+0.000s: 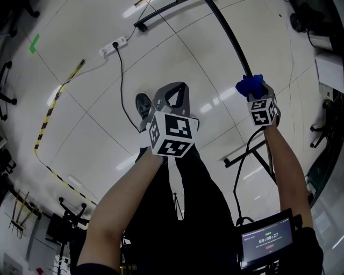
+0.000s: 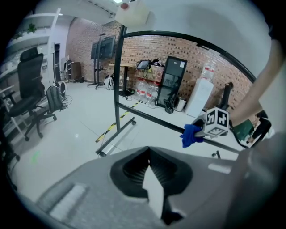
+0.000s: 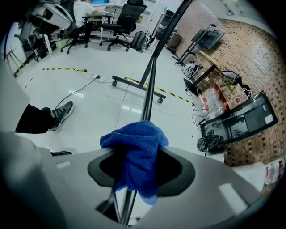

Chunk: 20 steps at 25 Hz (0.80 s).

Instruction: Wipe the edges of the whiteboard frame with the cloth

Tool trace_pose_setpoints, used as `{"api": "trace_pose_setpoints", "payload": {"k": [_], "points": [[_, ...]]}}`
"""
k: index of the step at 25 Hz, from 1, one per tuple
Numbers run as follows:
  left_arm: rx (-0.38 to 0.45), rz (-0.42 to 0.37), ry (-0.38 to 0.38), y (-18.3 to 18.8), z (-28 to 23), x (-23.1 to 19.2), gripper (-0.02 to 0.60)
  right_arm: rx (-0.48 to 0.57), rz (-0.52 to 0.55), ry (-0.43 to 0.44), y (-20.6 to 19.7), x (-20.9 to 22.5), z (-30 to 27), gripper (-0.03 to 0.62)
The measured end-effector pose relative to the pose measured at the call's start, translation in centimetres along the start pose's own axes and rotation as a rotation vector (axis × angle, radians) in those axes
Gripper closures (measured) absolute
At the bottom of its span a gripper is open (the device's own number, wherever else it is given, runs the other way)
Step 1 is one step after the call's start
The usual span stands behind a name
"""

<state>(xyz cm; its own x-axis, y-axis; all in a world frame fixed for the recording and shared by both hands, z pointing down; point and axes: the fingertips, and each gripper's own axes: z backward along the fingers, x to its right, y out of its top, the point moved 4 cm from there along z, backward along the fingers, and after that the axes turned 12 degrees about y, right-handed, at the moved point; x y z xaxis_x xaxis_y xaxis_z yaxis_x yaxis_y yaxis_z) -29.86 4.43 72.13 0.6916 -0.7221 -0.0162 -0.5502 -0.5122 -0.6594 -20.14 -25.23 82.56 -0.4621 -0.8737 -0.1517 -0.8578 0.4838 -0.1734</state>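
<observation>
So, your R gripper (image 3: 140, 169) clamped the blue cloth (image 3: 134, 145) over the black whiteboard frame bar (image 3: 149, 89). The bar's long axis ran straight ahead of the jaws. L gripper (image 2: 150, 172) was shut tight, empty, and farther off the bar.

Looks like an open-plan office or lab floor: swivel office chairs (image 3: 127, 13) at desks (image 3: 96, 15), big screens on wheeled stands (image 2: 102, 48) along a brick wall (image 2: 178, 47), and a glossy white tiled floor (image 1: 177, 59) marked with yellow-black hazard tape (image 1: 47, 118), a power strip (image 1: 113, 47) lying on it.
</observation>
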Motion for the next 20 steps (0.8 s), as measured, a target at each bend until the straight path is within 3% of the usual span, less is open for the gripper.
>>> {"api": "trace_pose_setpoints", "payload": {"k": [20], "points": [[0.006, 0.051, 0.076, 2.9, -0.8, -15.1, 0.578, -0.026, -0.076, -0.03, 10.1, 3.2, -2.3, 0.395]]}}
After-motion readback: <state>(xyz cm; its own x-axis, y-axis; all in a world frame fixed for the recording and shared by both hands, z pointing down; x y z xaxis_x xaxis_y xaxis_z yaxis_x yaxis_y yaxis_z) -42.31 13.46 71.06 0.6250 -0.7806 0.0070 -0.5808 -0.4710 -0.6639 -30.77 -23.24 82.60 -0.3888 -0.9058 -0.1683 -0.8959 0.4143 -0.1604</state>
